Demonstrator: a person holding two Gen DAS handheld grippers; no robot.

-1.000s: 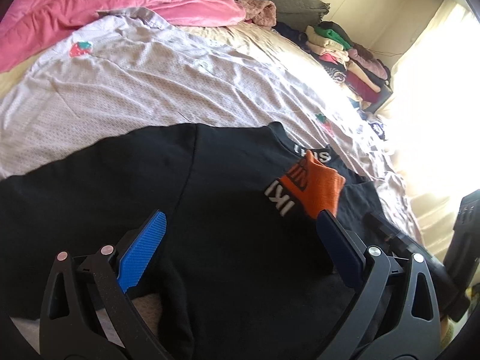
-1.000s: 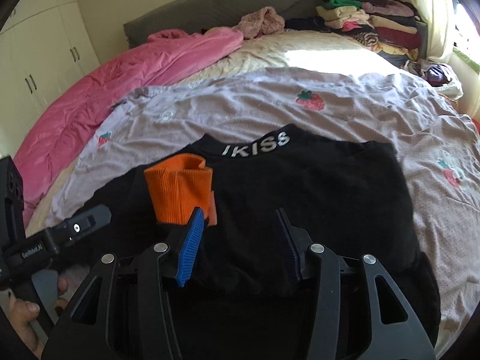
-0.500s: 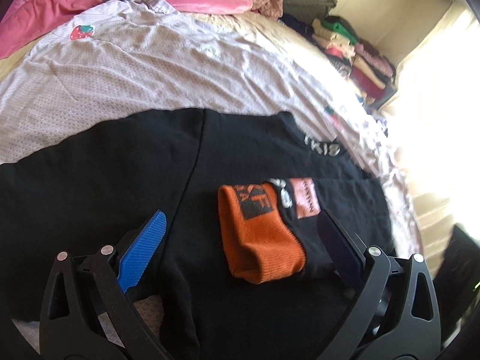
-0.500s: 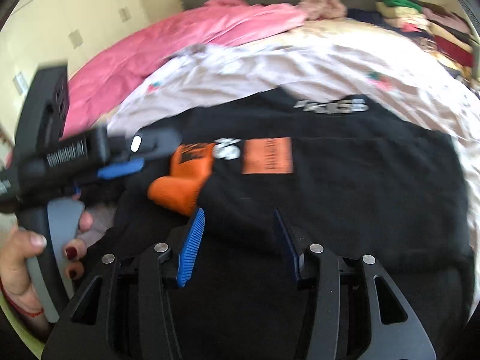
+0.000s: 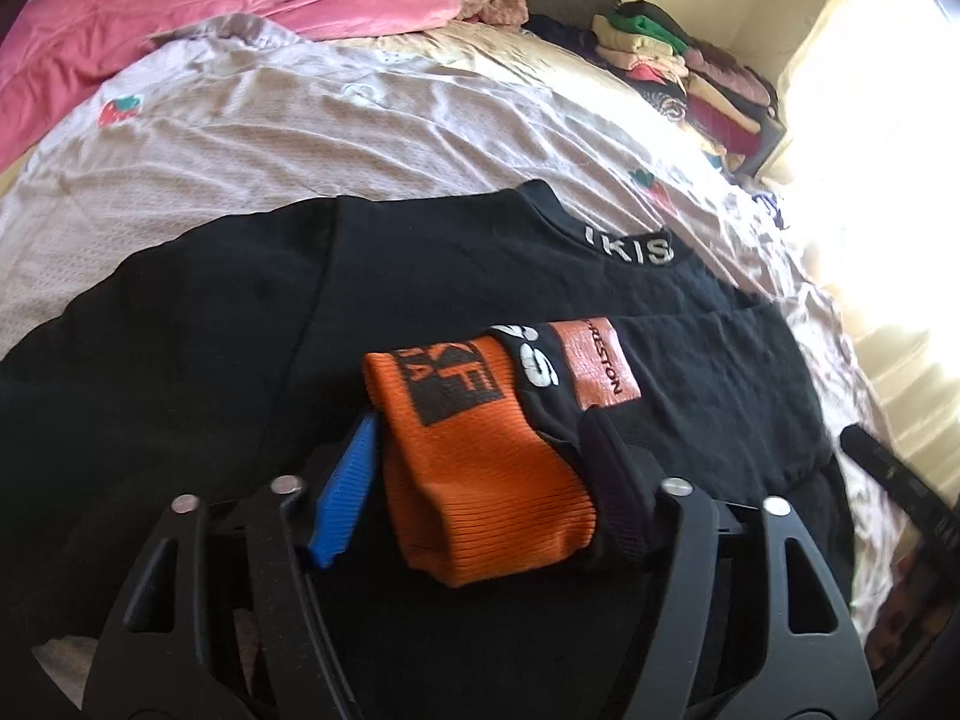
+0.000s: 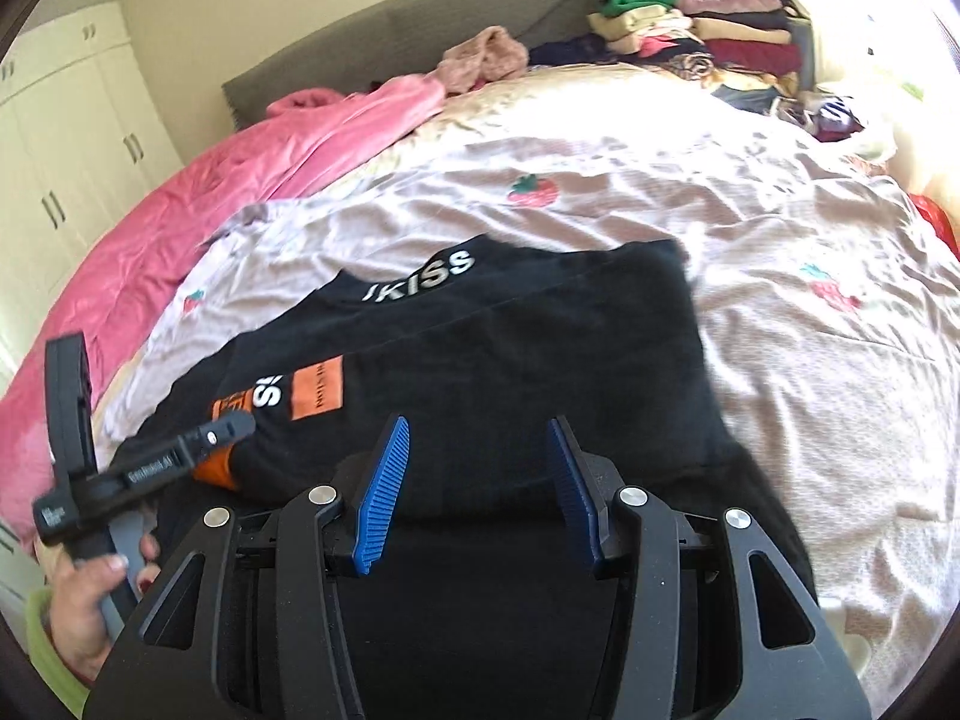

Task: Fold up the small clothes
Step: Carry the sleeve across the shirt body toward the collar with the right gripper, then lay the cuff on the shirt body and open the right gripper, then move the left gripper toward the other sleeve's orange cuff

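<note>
A small black shirt (image 5: 180,390) with "IKISS" on its collar lies flat on the bed. One sleeve is folded across the chest, ending in an orange ribbed cuff (image 5: 474,480). My left gripper (image 5: 480,420) is closing around that cuff, and both pads touch its sides. In the right wrist view the same gripper's tip (image 6: 228,426) sits at the cuff (image 6: 216,471), held by a hand (image 6: 90,600). My right gripper (image 6: 479,423) stands open low over the shirt's (image 6: 540,330) lower half, with nothing pinched.
The shirt rests on a pale strawberry-print sheet (image 6: 780,228). A pink quilt (image 5: 180,6) lies along the far left. Stacked folded clothes (image 6: 708,30) stand at the far right corner by a bright window. White wardrobe doors (image 6: 60,168) are on the left.
The orange cuff went from raised to lying across the chest. My left gripper came down over it and its jaws narrowed. My right gripper drew away to the shirt's other side.
</note>
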